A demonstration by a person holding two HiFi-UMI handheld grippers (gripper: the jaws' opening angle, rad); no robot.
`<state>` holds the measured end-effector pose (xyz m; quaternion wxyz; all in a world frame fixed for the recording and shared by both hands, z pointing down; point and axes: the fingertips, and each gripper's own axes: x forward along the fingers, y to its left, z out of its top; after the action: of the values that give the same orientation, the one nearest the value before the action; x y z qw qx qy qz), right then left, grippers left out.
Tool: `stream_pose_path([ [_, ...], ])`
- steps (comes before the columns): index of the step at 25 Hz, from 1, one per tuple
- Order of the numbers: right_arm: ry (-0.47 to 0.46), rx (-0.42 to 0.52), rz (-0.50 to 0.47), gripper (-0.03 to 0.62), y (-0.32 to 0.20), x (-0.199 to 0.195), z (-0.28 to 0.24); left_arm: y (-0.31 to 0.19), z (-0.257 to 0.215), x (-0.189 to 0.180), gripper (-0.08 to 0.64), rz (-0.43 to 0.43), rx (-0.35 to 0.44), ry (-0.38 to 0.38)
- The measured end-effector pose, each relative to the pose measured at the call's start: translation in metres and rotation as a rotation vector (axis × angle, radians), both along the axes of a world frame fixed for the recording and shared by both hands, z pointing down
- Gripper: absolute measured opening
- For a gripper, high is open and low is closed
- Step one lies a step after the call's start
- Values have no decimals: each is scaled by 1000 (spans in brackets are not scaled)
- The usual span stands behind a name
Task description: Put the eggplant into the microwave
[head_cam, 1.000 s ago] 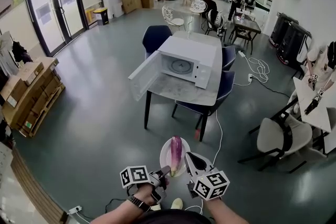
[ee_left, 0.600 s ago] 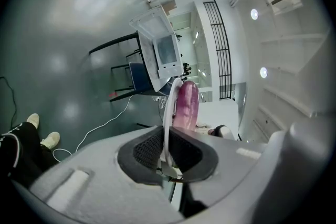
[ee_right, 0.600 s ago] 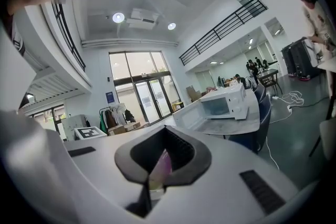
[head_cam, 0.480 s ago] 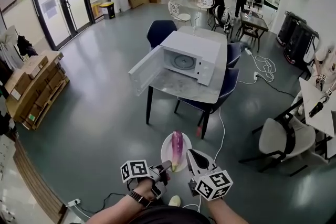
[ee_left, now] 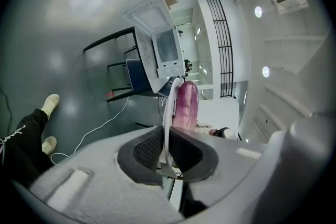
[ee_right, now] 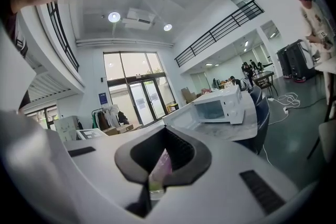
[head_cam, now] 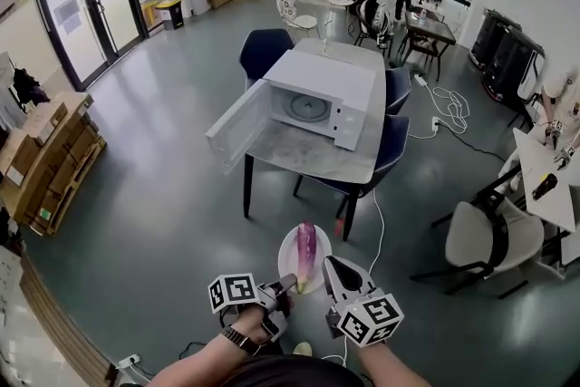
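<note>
A purple eggplant (head_cam: 305,254) lies lengthwise on a white plate (head_cam: 288,267) carried low in the head view. My left gripper (head_cam: 288,285) is shut on the plate's near-left rim, and the thin rim (ee_left: 169,113) runs out from between its pads with the eggplant (ee_left: 186,107) behind it. My right gripper (head_cam: 328,272) is shut on the plate's right rim, and the eggplant (ee_right: 164,165) shows pale between its jaws. Ahead stands the white microwave (head_cam: 313,100) on a grey table (head_cam: 308,157), its door (head_cam: 237,127) swung open to the left and its cavity empty.
Dark blue chairs (head_cam: 263,54) ring the microwave table. A white cable (head_cam: 376,231) trails across the grey floor. A white chair (head_cam: 476,240) stands at the right and stacked cardboard boxes (head_cam: 45,159) at the left. People sit at tables far back.
Both grippers have carried the plate with the eggplant forward; the microwave table now sits a little nearer and further left in the head view. The grips are unchanged.
</note>
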<state>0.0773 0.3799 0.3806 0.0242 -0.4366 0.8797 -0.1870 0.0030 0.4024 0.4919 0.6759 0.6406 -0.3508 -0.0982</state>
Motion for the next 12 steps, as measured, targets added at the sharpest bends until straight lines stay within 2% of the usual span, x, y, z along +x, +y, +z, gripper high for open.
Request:
stream_pose_path([
  [12, 13, -9, 74, 2, -142, -49, -1, -143, 1, -42, 23, 81, 7, -2],
])
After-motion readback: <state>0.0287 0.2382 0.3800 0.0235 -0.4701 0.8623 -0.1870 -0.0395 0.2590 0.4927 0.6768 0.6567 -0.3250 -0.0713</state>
